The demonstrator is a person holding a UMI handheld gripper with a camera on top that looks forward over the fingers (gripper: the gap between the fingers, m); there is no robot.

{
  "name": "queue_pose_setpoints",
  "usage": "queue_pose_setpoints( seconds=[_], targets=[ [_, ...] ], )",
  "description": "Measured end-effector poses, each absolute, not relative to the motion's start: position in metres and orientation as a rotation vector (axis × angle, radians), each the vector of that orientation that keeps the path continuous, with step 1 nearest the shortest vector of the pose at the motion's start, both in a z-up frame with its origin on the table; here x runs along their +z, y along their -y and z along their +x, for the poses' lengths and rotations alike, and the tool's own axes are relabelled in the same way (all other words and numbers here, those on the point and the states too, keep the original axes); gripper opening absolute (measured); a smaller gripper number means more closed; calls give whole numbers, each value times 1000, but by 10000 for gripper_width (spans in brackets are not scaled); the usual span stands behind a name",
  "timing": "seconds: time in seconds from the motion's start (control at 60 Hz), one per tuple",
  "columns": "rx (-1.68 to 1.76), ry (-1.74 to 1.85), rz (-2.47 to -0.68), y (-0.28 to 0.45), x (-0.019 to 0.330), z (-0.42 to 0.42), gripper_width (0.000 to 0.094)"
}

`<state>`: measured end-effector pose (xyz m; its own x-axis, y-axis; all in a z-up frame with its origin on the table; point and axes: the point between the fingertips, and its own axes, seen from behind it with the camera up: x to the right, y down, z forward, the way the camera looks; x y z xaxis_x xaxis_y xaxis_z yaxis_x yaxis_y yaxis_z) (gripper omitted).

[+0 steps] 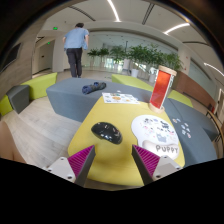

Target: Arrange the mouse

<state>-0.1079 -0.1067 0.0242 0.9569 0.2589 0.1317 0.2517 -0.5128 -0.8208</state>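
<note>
The gripper (115, 162) hung wide open and empty; the mouse (106, 132) lay just ahead mid-table (120, 112), edges well clear.

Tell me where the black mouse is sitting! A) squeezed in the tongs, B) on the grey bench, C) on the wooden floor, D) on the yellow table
D: the black mouse rests on the yellow table, just ahead of the open tongs, whose pink pads touch nothing.
</note>
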Motion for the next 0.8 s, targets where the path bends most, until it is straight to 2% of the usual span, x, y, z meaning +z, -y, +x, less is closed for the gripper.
queue_pose_setpoints(
  seconds=[0.1,0.45,0.517,0.6,0.8],
  targets=[
    [34,407,-2142,81,10,-119,816],
    [121,364,-2162,-8,2,-134,790],
    [121,351,-2170,-23,0,-135,728],
    [141,305,-2186,-34,-5,-137,581],
    [137,259,-2190,-38,-6,-135,556]
  ],
)
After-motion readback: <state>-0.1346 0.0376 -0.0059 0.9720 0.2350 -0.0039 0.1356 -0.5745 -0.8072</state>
